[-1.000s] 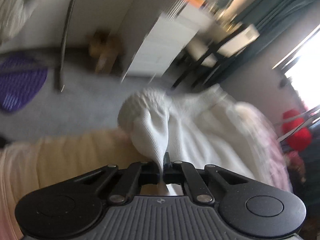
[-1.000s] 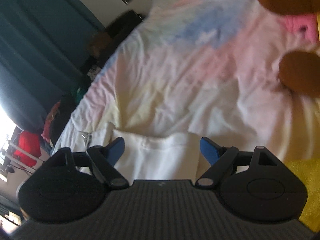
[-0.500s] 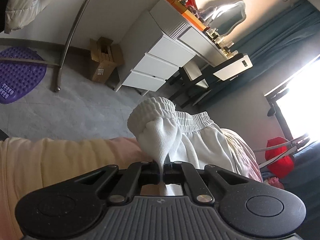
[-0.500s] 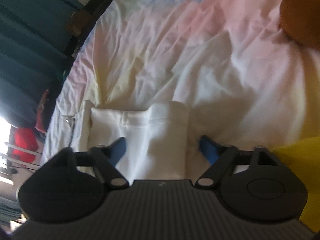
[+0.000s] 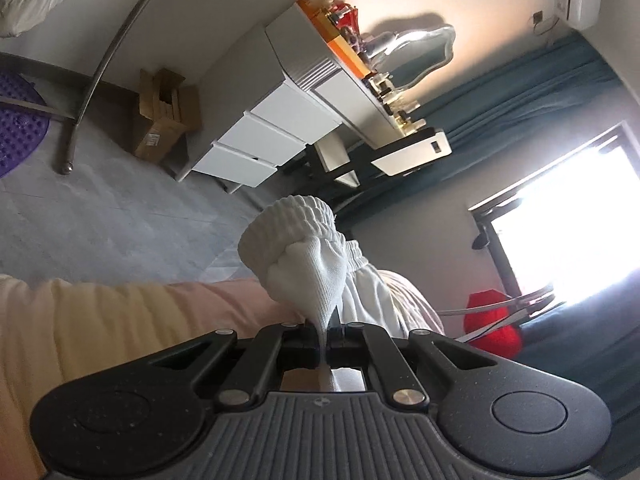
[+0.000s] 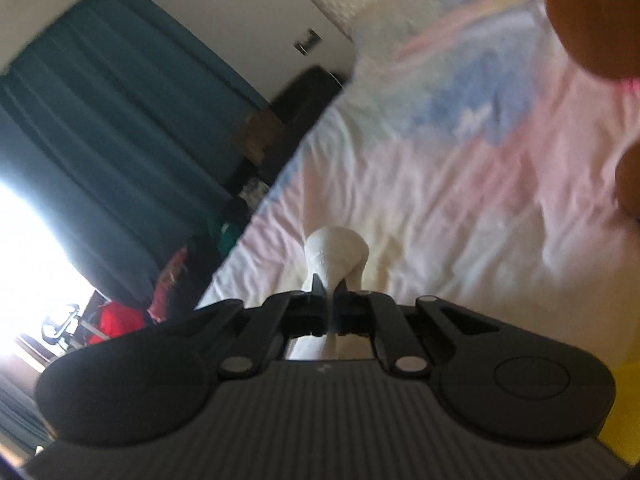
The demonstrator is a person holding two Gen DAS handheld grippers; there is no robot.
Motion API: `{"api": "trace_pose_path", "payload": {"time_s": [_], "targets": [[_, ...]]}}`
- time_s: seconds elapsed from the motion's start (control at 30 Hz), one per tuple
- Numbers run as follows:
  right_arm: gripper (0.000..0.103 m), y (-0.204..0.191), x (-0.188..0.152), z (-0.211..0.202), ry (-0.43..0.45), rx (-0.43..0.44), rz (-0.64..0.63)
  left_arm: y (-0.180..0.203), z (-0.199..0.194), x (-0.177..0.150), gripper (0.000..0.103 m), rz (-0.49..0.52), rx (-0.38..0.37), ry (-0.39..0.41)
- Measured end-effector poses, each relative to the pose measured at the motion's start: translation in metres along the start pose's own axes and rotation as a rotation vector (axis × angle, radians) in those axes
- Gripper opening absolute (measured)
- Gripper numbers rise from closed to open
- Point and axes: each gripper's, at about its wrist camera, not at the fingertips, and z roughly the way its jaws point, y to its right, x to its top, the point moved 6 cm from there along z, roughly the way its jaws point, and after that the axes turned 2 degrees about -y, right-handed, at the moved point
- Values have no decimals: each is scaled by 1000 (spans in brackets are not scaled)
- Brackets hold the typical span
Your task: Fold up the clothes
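Left gripper (image 5: 326, 330): jaws closed tight on a pinch of the white garment (image 5: 308, 256); the cloth bunches into a cone ahead of the fingertips, its ribbed elastic band gathered at the top.
Right gripper (image 6: 329, 294): jaws have just been closing and now clamp a fold of the same white garment (image 6: 335, 254), which bulges out in a rounded knob in front of them.
White garment, location: lifted at both pinch points; the rest trails down onto the bed sheet (image 6: 440, 184), at the edge of the bed in the left wrist view.
Bed sheet: pastel pink, yellow and blue, wrinkled; brown rounded shapes (image 6: 592, 20) at its far right edge, too blurred to identify.
Cardboard box (image 5: 160, 116): open, on the floor against the wall beside the drawers; flat brown pieces stand inside it.
Drawer unit (image 5: 276, 132): white, three drawers, all closed; contents hidden.
Dresser top (image 5: 360, 56): small bottles and an orange box beside a mirror (image 5: 412, 52).
Curtain (image 6: 100, 120): teal, beside the bright window.
Red item (image 5: 494, 320): near the window, unclear.
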Motion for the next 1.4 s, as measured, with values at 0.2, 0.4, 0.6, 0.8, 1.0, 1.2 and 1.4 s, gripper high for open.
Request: {"api": "trace_pose_path", "payload": {"time_s": [0.2, 0.4, 0.6, 0.8, 1.0, 1.2, 1.4], "targets": [[6, -48, 12, 43, -44, 8, -77, 0, 17, 12, 2, 28, -3, -43], [6, -136, 5, 132, -63, 3, -204, 64, 75, 29, 3, 122, 12, -16], [6, -187, -35, 254, -102, -88, -283, 126, 182, 27, 3, 237, 83, 0], [6, -192, -91, 349, -135, -182, -430, 152, 302, 12, 4, 356, 215, -46], [8, -192, -116, 368, -148, -216, -498, 145, 352, -1, 8, 399, 284, -93], [51, -190, -105, 336, -218, -78, -474, 144, 331, -6, 43, 449, 241, -124], [77, -167, -81, 264, -246, 35, -406, 137, 278, -34, 78, 505, 198, -165]]}}
